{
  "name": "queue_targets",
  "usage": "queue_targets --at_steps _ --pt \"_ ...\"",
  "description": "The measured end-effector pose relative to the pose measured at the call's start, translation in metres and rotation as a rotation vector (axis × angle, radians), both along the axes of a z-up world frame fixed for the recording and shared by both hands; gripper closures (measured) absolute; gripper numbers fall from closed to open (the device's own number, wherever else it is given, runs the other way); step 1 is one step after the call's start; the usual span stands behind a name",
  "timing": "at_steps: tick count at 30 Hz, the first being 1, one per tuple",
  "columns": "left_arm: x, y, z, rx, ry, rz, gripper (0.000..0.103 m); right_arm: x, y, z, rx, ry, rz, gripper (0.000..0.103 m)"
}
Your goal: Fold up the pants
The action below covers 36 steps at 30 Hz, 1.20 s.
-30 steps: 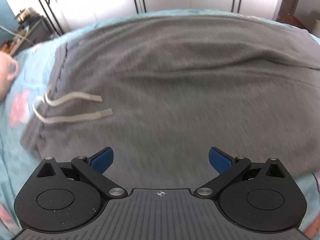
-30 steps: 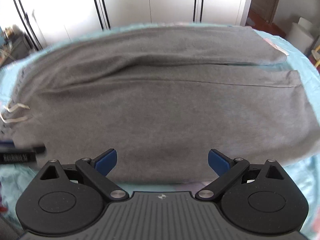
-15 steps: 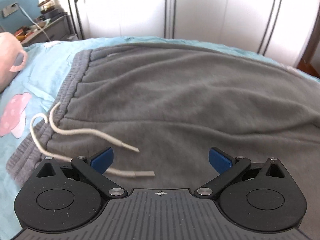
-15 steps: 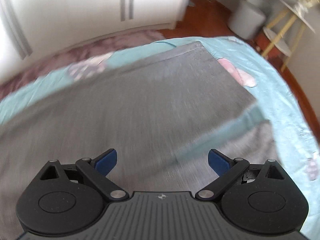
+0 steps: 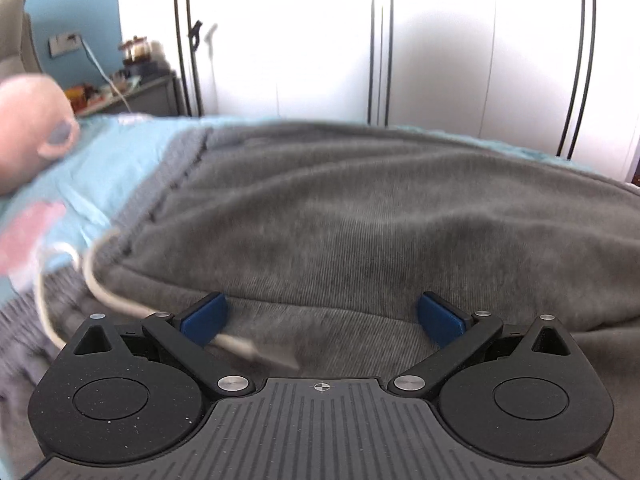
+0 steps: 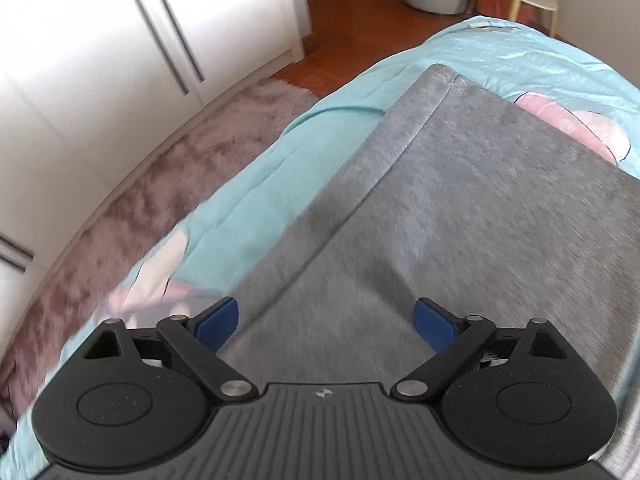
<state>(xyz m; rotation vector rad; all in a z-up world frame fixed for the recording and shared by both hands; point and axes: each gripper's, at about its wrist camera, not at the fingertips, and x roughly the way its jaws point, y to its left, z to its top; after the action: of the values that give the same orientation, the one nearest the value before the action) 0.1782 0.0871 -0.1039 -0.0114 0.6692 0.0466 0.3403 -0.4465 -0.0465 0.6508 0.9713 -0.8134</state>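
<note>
Grey sweatpants (image 5: 360,216) lie spread on a light blue bed sheet (image 5: 108,160). In the left wrist view I see the waistband end, with a white drawstring (image 5: 100,280) that runs under the left blue pad. My left gripper (image 5: 322,316) is open, low over the cloth near the waistband. In the right wrist view the pants' leg end (image 6: 460,208) shows, its hem at the far end. My right gripper (image 6: 326,318) is open, close over the leg's left edge.
White wardrobe doors (image 5: 320,40) stand behind the bed. A pink plush toy (image 5: 28,128) lies at the left. A grey side table (image 5: 136,96) with clutter is at the back left. A mauve shaggy rug (image 6: 132,216) and wooden floor (image 6: 360,8) lie beside the bed.
Both grippers have dropped closer to the pants. The left one moved toward the waistband and drawstring. The right one swung right to the leg end near the hem.
</note>
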Motion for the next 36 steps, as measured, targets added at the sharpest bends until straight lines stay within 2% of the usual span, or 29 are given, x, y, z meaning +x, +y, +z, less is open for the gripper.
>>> queue_targets --at_steps 3,7,8,10,11,13,14,15,17,18,24,26,28,29,30,33,35,36 --pt "-0.001 0.01 -0.006 -0.057 -0.015 -0.001 0.0 0.008 -0.013 -0.006 -0.012 -0.027 -0.053 0.009" --pt "-0.004 0.011 -0.011 -0.065 -0.049 -0.002 0.0 0.013 -0.022 -0.009 -0.05 -0.031 -0.102 0.01" --pt "-0.004 0.012 -0.012 -0.07 -0.053 -0.003 0.0 0.014 -0.024 -0.01 -0.057 -0.036 -0.111 0.011" --pt "-0.005 0.016 -0.015 -0.095 -0.062 -0.005 0.0 0.015 -0.026 -0.014 -0.083 -0.022 -0.124 0.022" --pt "-0.006 0.016 -0.014 -0.103 -0.065 -0.006 0.0 0.014 -0.024 -0.016 -0.111 0.001 -0.118 0.031" --pt "-0.007 0.018 -0.015 -0.116 -0.074 -0.007 0.0 0.01 -0.018 -0.014 -0.149 0.024 -0.078 0.056" --pt "-0.007 0.019 -0.015 -0.119 -0.077 -0.007 0.0 0.005 -0.017 -0.01 -0.157 0.021 -0.066 0.087" --pt "-0.007 0.019 -0.016 -0.121 -0.079 -0.007 0.0 0.0 -0.021 -0.006 -0.138 -0.001 -0.058 0.095" --pt "-0.008 0.019 -0.015 -0.126 -0.08 -0.008 0.0 -0.018 -0.028 0.01 -0.068 -0.053 -0.065 0.096" --pt "-0.008 0.02 -0.015 -0.131 -0.081 -0.009 0.0 -0.025 -0.028 0.021 -0.073 -0.049 -0.034 0.097" --pt "-0.007 0.027 -0.011 -0.157 -0.064 -0.024 0.0 -0.076 0.014 0.107 -0.199 0.032 0.221 0.097" --pt "-0.008 0.028 -0.009 -0.164 -0.057 -0.034 0.0 -0.117 0.031 0.134 -0.214 0.018 0.277 0.097" --pt "-0.008 0.031 -0.006 -0.174 -0.045 -0.045 0.0 -0.161 0.041 0.143 -0.194 0.0 0.316 0.098" --pt "-0.008 0.034 -0.005 -0.184 -0.045 -0.053 0.0 -0.187 0.046 0.14 -0.196 -0.016 0.326 0.103" --pt "-0.01 0.037 -0.002 -0.196 -0.043 -0.065 0.0 -0.214 0.047 0.133 -0.195 -0.028 0.307 0.103" --pt "-0.02 0.05 0.007 -0.243 -0.027 -0.094 0.0 -0.292 0.044 0.075 -0.123 -0.029 0.193 0.103" --pt "-0.026 0.058 0.015 -0.287 -0.017 -0.071 0.0 -0.329 0.04 0.03 -0.073 0.008 0.114 0.101" --pt "-0.03 0.063 0.018 -0.321 -0.011 -0.051 0.0 -0.339 0.041 0.018 -0.057 0.008 0.082 0.099"
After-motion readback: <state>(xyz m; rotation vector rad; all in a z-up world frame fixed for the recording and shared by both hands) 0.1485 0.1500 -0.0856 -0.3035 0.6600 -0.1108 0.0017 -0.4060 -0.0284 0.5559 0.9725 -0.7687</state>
